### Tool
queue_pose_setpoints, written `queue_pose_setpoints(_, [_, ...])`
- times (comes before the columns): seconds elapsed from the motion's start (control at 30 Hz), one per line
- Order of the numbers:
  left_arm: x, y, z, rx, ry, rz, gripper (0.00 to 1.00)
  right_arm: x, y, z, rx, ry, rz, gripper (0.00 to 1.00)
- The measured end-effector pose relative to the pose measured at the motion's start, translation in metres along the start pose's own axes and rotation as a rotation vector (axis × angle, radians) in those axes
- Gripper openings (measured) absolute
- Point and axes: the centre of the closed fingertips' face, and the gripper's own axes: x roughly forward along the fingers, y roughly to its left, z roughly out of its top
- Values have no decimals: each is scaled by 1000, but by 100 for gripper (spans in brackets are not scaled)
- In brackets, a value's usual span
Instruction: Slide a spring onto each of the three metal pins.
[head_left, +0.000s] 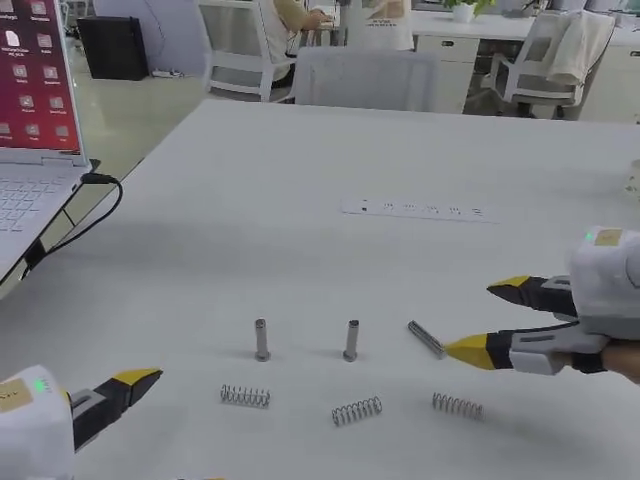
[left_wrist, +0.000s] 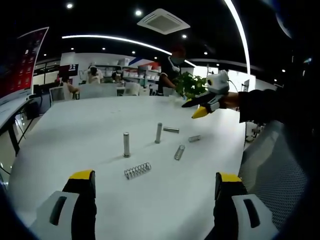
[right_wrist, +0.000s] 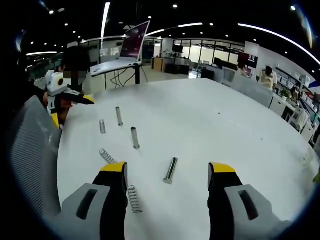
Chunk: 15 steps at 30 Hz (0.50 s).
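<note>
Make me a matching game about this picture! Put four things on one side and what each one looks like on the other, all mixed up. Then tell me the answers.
Things:
1. leftmost pin
2. rightmost pin
3. laptop
4. right gripper

What it looks like:
A. lying on its side
B. jaws apart, holding nothing
C. standing upright
D. far left, red screen showing

Pairs: 1-C, 2-A, 3-D, 4-B
</note>
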Motion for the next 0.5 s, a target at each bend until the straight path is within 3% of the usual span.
queue_pose_setpoints(0.5, [0,1,-2,-8,1,11,96,41,-11,-2,12,93,-15,56])
